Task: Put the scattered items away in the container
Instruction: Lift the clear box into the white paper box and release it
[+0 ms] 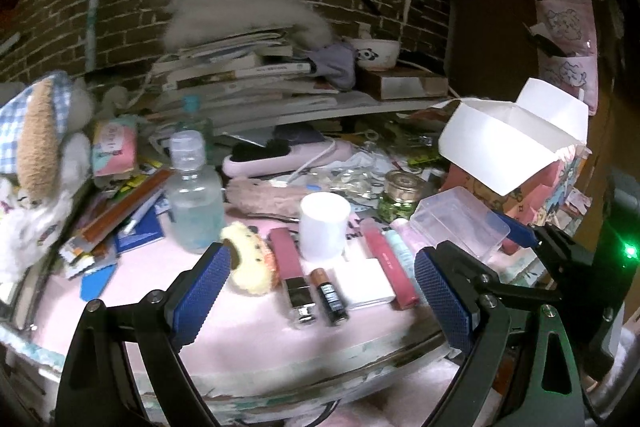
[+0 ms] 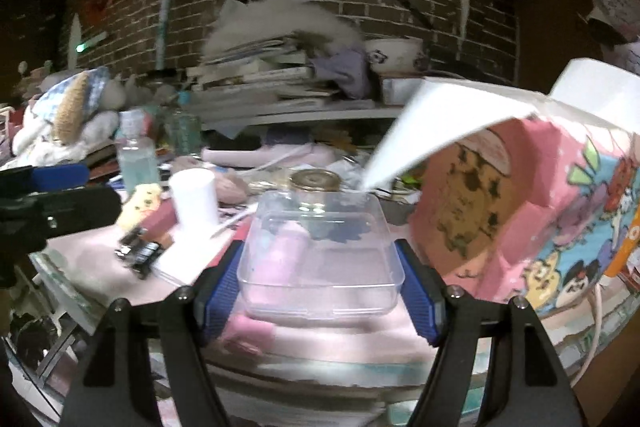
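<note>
While right tongs point(image 2: 320, 275) clamp the clear box point(image 2: 320, 259), a jar point(image 2: 315, 183) stands behind.

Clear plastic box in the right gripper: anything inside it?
The clear plastic box looks empty. Pink shapes show through its walls, and a gold-lidded jar stands behind it. The right gripper pads cover its lower side edges.

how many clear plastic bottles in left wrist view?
2. One clear bottle with a clear cap stands on the pink mat left of the white cup. A second bottle with a teal cap stands right behind it, partly hidden. Clutter may hide more.
</note>
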Motion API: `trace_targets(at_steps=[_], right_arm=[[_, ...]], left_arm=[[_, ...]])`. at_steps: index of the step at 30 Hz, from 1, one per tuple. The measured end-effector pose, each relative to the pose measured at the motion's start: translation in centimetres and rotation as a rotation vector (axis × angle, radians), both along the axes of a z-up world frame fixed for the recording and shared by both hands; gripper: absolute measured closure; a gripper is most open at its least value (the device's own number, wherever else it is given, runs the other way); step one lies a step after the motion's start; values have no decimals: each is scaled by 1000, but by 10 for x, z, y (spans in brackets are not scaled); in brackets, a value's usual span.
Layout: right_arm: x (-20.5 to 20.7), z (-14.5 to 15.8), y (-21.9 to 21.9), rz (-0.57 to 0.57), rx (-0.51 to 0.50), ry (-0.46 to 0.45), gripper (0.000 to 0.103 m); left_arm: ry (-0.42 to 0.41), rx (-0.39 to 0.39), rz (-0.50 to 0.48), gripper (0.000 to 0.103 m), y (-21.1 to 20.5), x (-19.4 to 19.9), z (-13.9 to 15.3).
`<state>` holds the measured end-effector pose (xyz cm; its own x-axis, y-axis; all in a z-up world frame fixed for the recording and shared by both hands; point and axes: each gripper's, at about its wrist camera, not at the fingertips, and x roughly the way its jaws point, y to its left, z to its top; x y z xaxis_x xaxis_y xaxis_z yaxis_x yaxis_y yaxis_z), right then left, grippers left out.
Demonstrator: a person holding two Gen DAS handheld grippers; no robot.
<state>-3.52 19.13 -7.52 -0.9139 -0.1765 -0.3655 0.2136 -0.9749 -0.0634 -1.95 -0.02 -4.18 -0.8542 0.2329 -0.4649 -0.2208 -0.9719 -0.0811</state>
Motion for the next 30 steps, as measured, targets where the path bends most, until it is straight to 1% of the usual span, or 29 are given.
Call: trace_targets(at_steps=[7,12,16,20,22,25,30], right_arm=[[9,8,-23,78,-10,18,33],[13,21,-32,118,-12,47,33],[18,41,-32,145,-7,83,33],[22,70,-24,152,54,136,33],[19,84,-16,153,70,132,33],[11,107,3,135,93,102,33],[-11,130,38,73,141,38,33]], left_arm=[[8,-5,34,11,-15,7,2],[13,-9,53,11,-22,10,5],[14,-5,50,11,-23,9,5],[16,-2,35,11,-20,8,6],[14,-4,28,11,-18,6,6],[12,-6,17,11,-14,5,7],[6,-6,14,11,-11,1,7]])
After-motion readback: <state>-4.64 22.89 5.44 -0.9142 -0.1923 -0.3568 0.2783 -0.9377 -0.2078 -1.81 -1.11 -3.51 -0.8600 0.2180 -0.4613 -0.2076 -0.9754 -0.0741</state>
